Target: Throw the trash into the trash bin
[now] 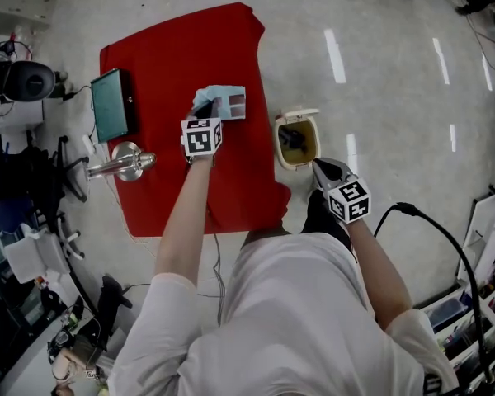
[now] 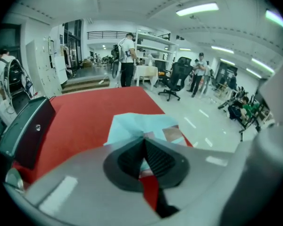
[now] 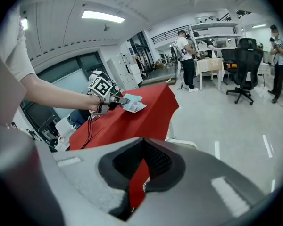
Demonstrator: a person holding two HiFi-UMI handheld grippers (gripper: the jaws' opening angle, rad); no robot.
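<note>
A light blue crumpled paper wrapper point(image 1: 224, 103) hangs just above the red cloth table point(image 1: 165, 64). My left gripper point(image 1: 206, 114) is shut on its near edge. In the left gripper view the wrapper point(image 2: 137, 126) spreads out beyond the closed pads of that gripper point(image 2: 144, 141). A cream trash bin point(image 1: 281, 145) stands on the floor at the table's right edge, lid open, with something dark inside. My right gripper point(image 1: 321, 166) hovers beside the bin's near right corner, jaws shut and empty. In the right gripper view its tips point(image 3: 142, 144) meet, and the left gripper point(image 3: 124, 100) with the wrapper point(image 3: 134, 103) shows beyond them.
A dark box with a green screen point(image 1: 111, 106) and a silver metal object point(image 1: 124, 163) lie on the left of the cloth. Cluttered desks line the left side. A black cable point(image 1: 437, 229) loops over the floor at right. People and office chairs stand far off.
</note>
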